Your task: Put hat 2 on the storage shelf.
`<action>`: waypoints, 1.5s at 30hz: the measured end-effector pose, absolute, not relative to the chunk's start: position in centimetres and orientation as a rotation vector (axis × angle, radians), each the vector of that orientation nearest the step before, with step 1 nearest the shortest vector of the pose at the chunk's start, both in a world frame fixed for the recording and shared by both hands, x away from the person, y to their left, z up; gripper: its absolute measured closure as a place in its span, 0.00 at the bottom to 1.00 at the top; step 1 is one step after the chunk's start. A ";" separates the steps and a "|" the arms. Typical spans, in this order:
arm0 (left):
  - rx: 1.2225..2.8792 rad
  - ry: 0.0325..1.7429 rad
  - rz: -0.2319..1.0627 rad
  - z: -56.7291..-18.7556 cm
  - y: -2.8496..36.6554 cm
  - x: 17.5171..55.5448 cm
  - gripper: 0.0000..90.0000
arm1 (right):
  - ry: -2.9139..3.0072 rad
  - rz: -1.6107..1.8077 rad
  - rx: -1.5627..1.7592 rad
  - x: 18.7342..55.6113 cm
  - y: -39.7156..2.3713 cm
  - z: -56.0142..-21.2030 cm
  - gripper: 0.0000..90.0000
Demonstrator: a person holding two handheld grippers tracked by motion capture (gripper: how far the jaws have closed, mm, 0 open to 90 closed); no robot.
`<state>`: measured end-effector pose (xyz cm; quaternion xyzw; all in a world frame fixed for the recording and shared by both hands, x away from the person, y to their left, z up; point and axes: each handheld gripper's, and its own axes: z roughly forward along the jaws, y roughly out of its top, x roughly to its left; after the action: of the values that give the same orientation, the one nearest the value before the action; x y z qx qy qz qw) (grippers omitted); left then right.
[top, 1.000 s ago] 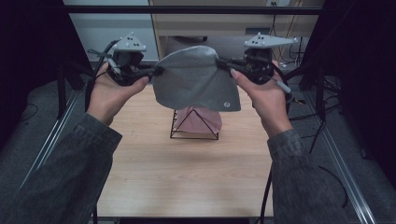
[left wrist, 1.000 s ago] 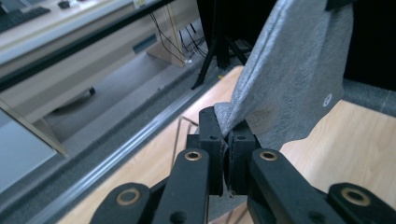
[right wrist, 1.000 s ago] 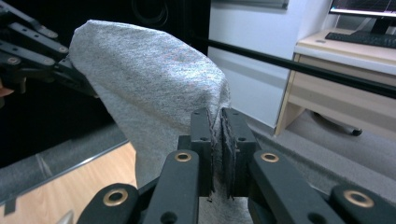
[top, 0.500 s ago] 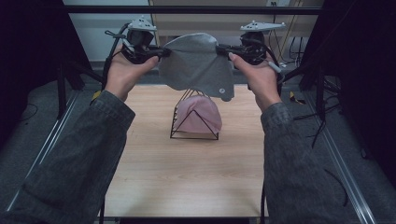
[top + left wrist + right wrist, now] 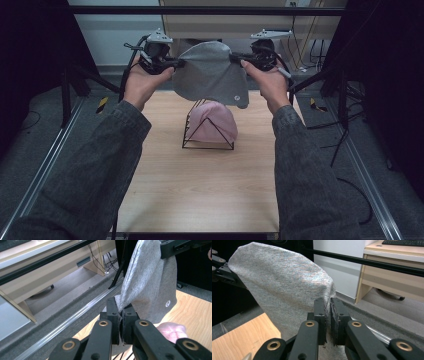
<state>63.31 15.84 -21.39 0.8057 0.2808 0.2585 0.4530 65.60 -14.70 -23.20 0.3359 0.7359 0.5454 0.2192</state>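
Since a moment ago both hands have carried the grey cloth (image 5: 212, 72) up and away from the person, so it now hangs beyond the far edge of the surface (image 5: 200, 185) and no longer covers the wire stand (image 5: 207, 131), whose pink cloth (image 5: 216, 120) shows in full.

The left tongs (image 5: 175, 63), held in the left hand (image 5: 142, 82), are closed tight on the left edge of the grey cloth. In the left gripper view the fabric is pinched between the two black jaws of the left tongs (image 5: 121, 315) and rises from them up and to the right, where the other tongs clamp its far edge. A small round white mark (image 5: 168, 303) sits low on the cloth, to the right of these jaws, and the pink cloth (image 5: 172, 331) lies below and to the right of them.

Between the two tongs the grey cloth is stretched in an arch, its lower part drooping toward the stand, which stands below and between them on the surface.

The right tongs (image 5: 235, 56), in the right hand (image 5: 267, 82), are likewise shut on the cloth's right edge. In the right gripper view the fabric edge is nipped between the jaws of the right tongs (image 5: 328, 315) and spreads up and to the left toward the other tongs; the corner of the surface (image 5: 242, 340) lies below and left of them.
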 end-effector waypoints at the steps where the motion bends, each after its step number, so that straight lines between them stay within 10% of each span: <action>1: 1.995 0.693 0.644 -21.6 15.8 63.4 0.97 | 2.038 1.504 0.931 65.7 -14.7 -23.3 0.94; 45: 2.079 0.780 0.571 -30.3 15.2 63.7 0.97 | 2.121 1.362 1.057 64.4 -15.0 -32.4 0.94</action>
<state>63.66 15.18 -30.34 0.8264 0.3100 0.2268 0.4116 64.36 -14.95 -32.36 0.3786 0.7599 0.4880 0.2026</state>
